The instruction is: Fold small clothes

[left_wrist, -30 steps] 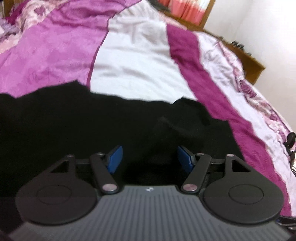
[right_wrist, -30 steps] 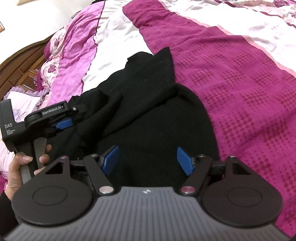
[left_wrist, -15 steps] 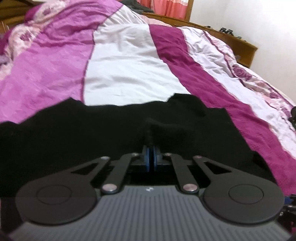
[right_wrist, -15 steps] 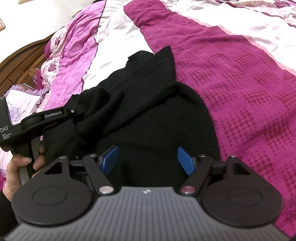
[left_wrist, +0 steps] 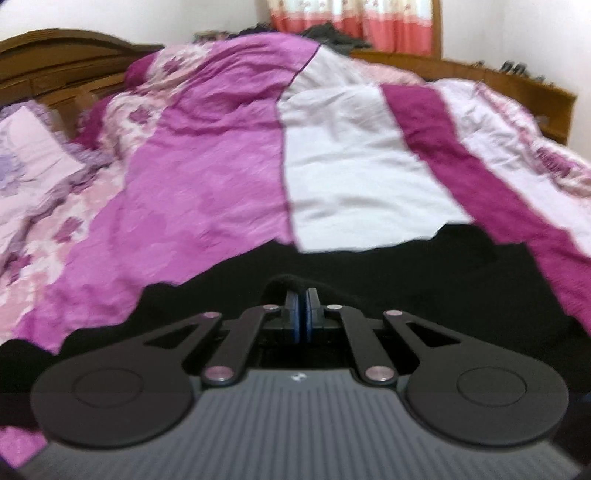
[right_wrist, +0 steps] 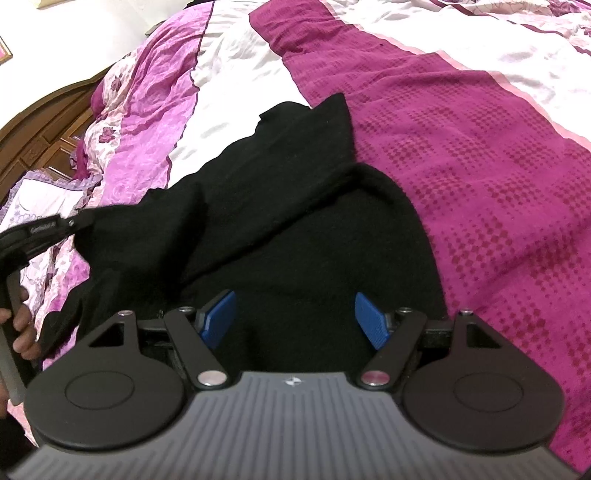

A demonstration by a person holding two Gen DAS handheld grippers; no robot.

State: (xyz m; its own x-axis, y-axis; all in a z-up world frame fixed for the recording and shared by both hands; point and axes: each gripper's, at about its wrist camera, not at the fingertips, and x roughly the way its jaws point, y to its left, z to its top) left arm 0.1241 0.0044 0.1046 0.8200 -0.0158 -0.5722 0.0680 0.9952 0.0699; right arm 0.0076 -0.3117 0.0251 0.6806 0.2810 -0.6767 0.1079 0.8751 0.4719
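A black garment lies spread on the bed; it also shows in the left wrist view. My left gripper is shut on a fold of the black garment and holds its left edge lifted; it also shows in the right wrist view at the left with cloth hanging from it. My right gripper is open, its blue pads apart just above the near part of the garment, holding nothing.
The bed is covered by a quilt in pink, white and magenta stripes. A wooden headboard and a pillow are at the left. A wooden bed frame and curtains are beyond.
My left gripper closed on the black garment and then lifted its edge, tilting up so the view shows more of the headboard and curtains. My right gripper stayed open in place.
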